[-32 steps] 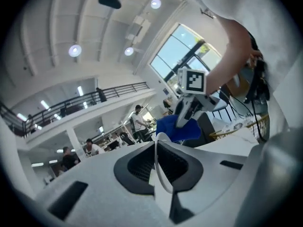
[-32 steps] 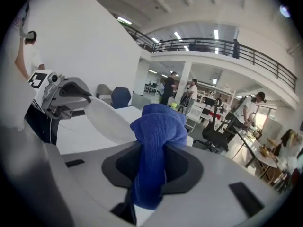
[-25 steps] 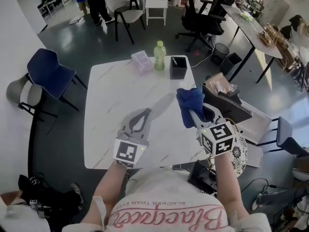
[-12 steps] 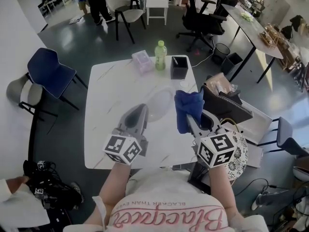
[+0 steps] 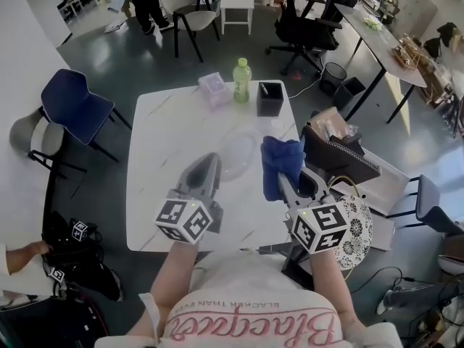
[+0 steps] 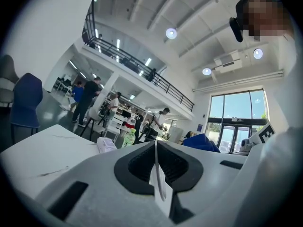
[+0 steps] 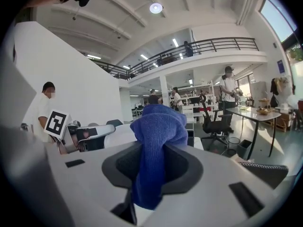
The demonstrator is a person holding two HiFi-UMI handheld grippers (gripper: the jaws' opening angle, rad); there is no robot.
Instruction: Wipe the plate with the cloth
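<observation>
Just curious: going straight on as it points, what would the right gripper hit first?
Probably the black box, though the blue cloth that the right gripper holds hides the exact line.

White shirt (image 5: 246, 323), pink script; grey left tool (image 5: 211, 158), right tool (image 5: 281, 181)

Table (image 5: 156, 194): square, white marbled top with thin grey veins.
Far edge, left: lilac pack (image 5: 215, 91), lying flat.
Far edge, middle: green bottle (image 5: 241, 81), upright, between the pack and the box.
Far right corner: black box (image 5: 269, 98), open-topped, just beside the bottle.
</observation>
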